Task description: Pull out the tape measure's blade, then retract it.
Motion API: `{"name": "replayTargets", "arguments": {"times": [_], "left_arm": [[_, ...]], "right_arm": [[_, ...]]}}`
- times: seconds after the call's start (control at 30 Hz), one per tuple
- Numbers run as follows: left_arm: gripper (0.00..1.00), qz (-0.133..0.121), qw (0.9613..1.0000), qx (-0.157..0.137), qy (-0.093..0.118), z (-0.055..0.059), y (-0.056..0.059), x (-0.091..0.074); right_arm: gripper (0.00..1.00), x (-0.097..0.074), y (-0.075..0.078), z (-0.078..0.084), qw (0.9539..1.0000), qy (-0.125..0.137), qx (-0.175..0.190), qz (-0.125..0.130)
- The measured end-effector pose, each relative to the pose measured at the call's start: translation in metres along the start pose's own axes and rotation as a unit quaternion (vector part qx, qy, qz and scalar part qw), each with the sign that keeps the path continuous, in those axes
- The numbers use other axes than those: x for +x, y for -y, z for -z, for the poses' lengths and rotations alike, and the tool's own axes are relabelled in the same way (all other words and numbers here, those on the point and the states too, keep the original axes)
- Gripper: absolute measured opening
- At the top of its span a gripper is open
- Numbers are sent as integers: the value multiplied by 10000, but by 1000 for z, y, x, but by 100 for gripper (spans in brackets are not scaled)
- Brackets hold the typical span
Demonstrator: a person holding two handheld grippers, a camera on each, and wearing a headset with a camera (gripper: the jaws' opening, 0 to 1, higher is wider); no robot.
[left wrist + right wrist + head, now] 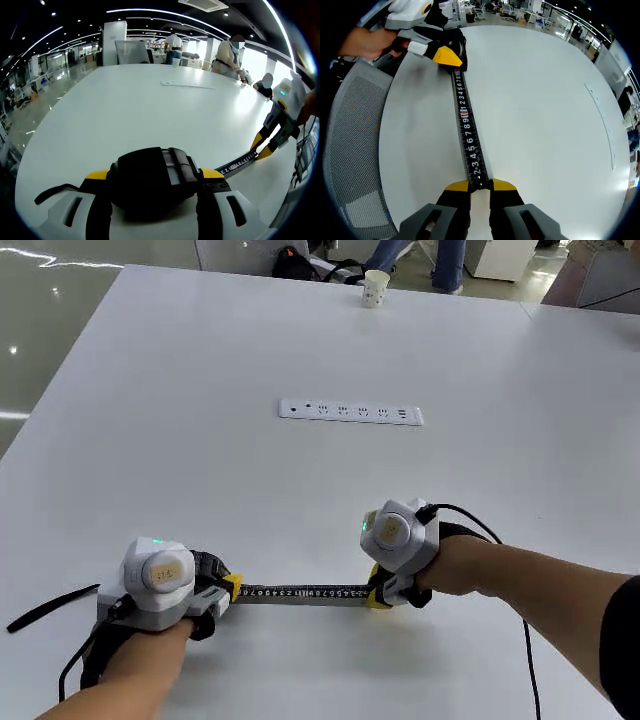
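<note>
My left tool (225,590) was clamped on the black case (150,182) of the tape measure, a yellow-tipped jaw pressed to each side. The case sat low over the white counter (200,390), well on my side of the power strip (350,411) and a little past the strip's left end. My right tool (378,595) was closed on the free end of the blade (467,130), also well on my side of the strip, in line with its right half. Between the two the blade ran straight and flat, numbers up. Whether it touched the counter or hung just above it, I could not tell.

I judged the pulling-out step to be in hand, with only a short length drawn. The next move called for holding the case steady and carrying the tip straight away from it, in line with the blade so it would not kink. If this length was enough, the tip wanted walking back toward the case under grip, not letting go, since a freed blade whips.
</note>
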State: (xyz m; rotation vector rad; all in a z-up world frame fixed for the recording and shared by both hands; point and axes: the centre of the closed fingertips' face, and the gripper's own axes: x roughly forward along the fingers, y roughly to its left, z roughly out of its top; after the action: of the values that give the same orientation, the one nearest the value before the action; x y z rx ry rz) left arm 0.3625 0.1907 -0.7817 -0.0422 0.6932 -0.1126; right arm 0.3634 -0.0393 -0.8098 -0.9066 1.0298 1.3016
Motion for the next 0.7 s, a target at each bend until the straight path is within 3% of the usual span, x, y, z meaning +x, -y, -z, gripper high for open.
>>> {"name": "replayTargets", "arguments": {"times": [0.7], "left_arm": [[65,22,10000,12,-31,1,0,2]], "right_arm": [[10,2,-1,-7,9999,-117,-15,19]]}}
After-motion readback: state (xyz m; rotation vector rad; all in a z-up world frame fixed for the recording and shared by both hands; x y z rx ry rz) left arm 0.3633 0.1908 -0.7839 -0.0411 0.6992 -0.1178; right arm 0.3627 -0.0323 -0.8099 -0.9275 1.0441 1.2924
